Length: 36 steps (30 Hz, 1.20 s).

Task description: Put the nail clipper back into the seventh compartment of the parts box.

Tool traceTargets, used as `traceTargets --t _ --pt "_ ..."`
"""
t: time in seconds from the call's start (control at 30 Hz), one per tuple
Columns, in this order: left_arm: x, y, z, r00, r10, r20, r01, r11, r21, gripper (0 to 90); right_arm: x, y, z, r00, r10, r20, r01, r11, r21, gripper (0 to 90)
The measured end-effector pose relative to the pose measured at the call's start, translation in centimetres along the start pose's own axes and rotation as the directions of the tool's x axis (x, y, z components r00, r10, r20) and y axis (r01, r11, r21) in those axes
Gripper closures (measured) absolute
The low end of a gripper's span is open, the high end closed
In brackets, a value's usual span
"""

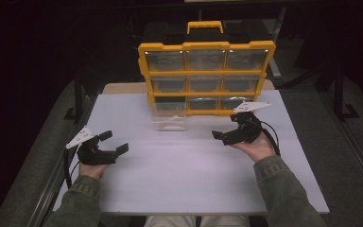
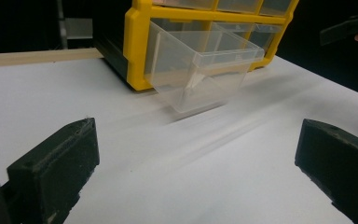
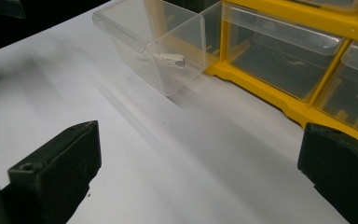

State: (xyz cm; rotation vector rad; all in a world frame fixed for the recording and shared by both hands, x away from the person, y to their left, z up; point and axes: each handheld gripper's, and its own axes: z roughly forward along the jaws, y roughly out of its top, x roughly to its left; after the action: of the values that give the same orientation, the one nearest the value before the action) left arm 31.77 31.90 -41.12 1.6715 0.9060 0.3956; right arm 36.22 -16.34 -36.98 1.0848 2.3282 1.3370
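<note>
While drawer: clear drawer (image 1: 169, 116) juts from yellow organizer (image 1: 207, 75).
Tongs: left tongs (image 1: 112, 143), right tongs (image 1: 224, 127) wide, empty.
Tip: grip front lip squarely.

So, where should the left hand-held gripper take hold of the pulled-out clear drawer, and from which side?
Probably at the front lip of the clear drawer, coming from the person's side of the table. It juts out of the yellow organizer's bottom-left slot, so its front wall faces the open left hand-held gripper; its rear is still inside the frame. The thin wall fits between the jaws.
</note>
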Motion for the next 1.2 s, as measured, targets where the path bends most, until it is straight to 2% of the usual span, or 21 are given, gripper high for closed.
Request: traceTargets --t 0.43,0.8,1.2 --pt "0.0 0.0 -0.1 1.0 -0.003 0.003 0.003 1.0 0.001 0.0 -0.3 -2.4 -0.8 0.9997 0.023 0.0 -0.023 1.0 -0.017 0.0" --pt "0.0 -0.1 -0.1 1.0 -0.001 0.005 0.0 1.0 0.005 0.0 -0.5 -4.0 -1.7 0.9987 0.04 0.031 -0.038 0.999 -0.037 0.0" --pt "0.0 -0.1 -0.1 1.0 -0.006 0.008 0.006 1.0 0.004 0.0 -0.7 -6.3 -4.0 0.9963 0.04 0.076 -0.031 0.992 -0.12 0.0"
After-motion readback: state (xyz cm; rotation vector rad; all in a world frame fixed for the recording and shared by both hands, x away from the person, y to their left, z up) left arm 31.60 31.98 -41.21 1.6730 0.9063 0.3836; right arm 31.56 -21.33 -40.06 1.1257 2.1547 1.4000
